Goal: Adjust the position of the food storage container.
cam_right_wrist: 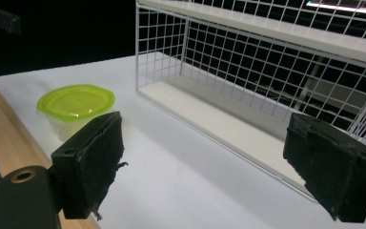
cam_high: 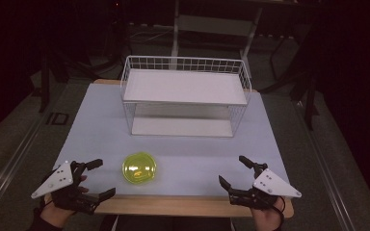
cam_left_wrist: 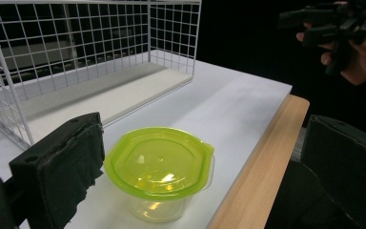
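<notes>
A clear plastic tub with a yellow-green lid sits on the white tabletop near the front edge, left of centre. My left gripper is open just left of the tub, holding nothing, and the tub lies between and a little beyond its jaws. At the front right my right gripper is open too, with bare tabletop and the rack's corner beyond its jaws. A white wire rack with two shelves stands behind.
The wooden table edge runs along the front under the white mat. The rack's lower shelf and upper shelf carry nothing. Dark floor and stands surround the table.
</notes>
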